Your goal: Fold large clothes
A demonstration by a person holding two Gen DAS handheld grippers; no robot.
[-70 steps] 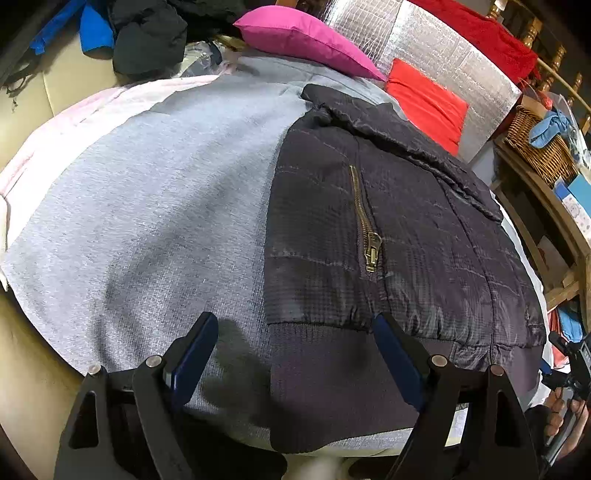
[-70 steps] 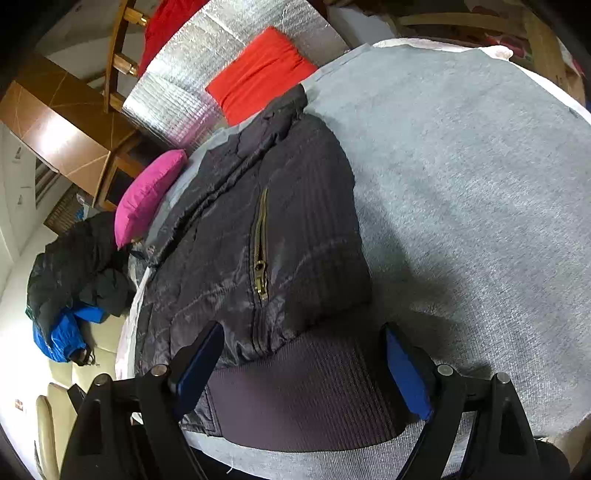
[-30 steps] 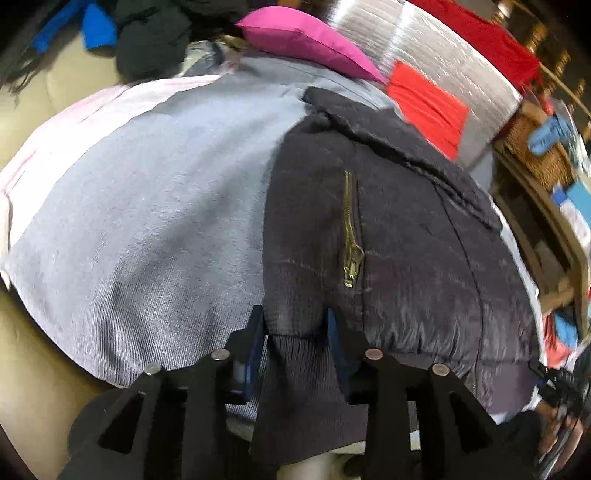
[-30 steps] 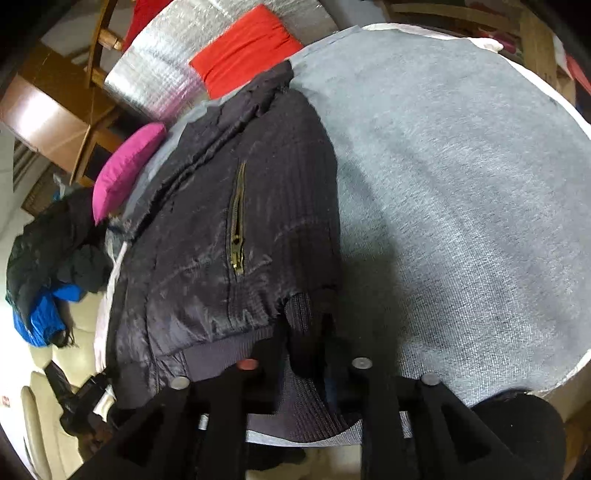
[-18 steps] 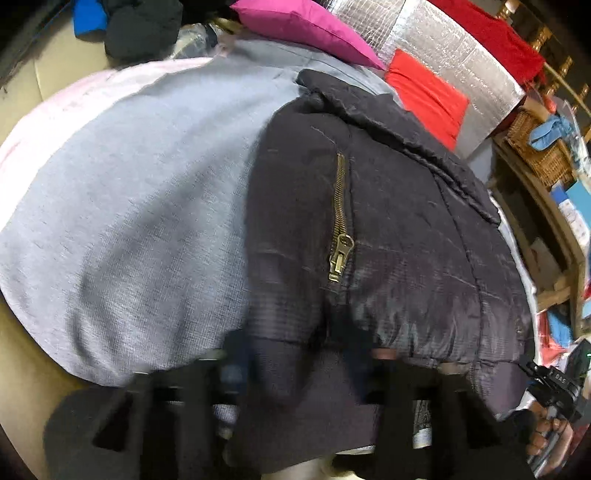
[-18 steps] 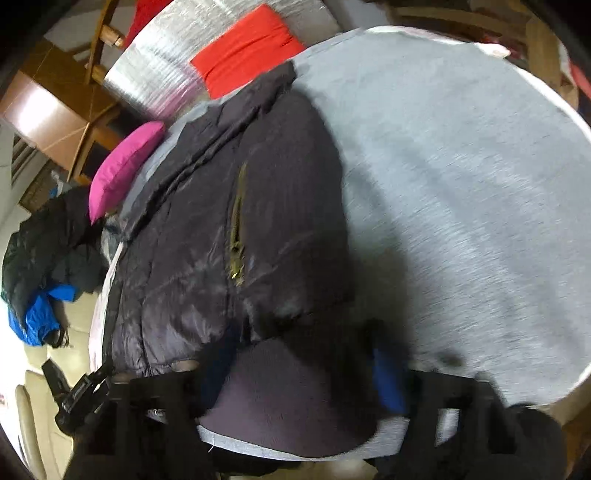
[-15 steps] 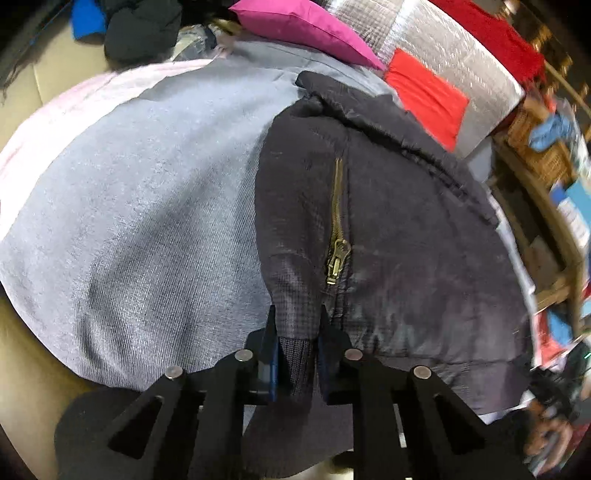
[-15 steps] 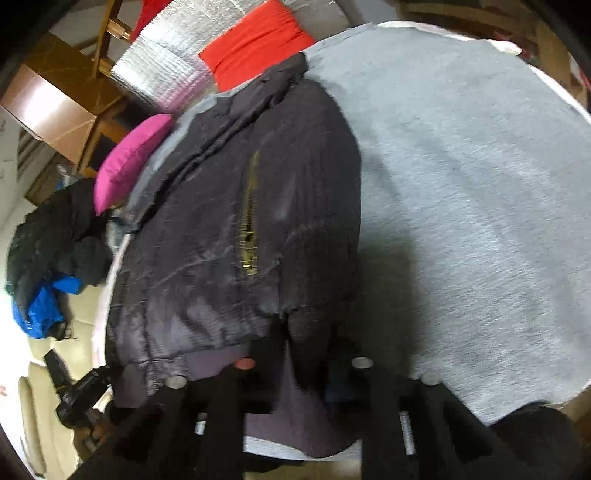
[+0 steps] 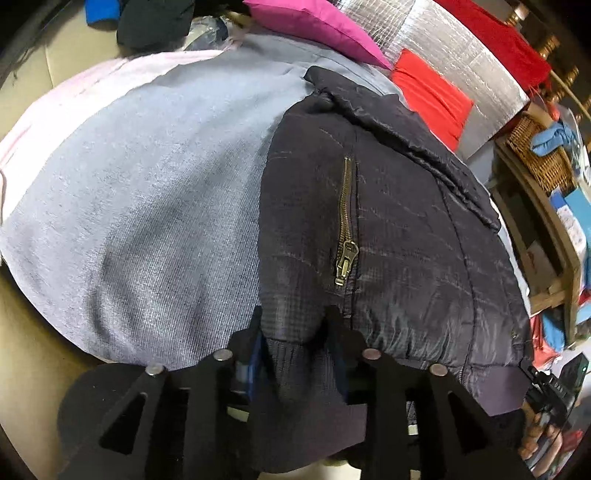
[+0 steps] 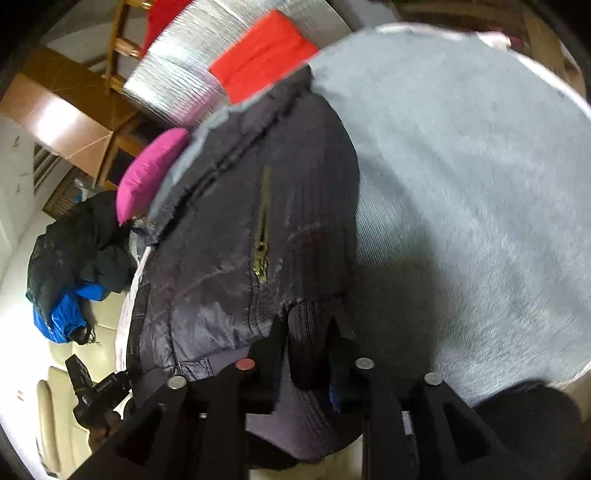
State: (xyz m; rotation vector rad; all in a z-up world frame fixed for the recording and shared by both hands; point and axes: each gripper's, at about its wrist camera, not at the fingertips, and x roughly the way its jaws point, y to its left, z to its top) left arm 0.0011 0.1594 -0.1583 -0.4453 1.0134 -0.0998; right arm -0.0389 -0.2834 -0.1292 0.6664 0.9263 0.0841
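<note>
Jacket [image 9: 388,229]: lay long, stretching away from both tongs.
Left tongs [image 9: 295,332]: pinched its near hem.
Right tongs [image 10: 308,332]: pinched that hem too.

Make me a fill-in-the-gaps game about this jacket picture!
1. Both grippers, the left gripper and the right gripper, are pinching the ribbed hem of the dark ____.
2. The jacket lies on a ____ blanket.
3. The zipper on the jacket is the colour of ____.
4. Behind the jacket lies a ____ pillow.

Missing words: jacket; grey; brass; pink
</note>
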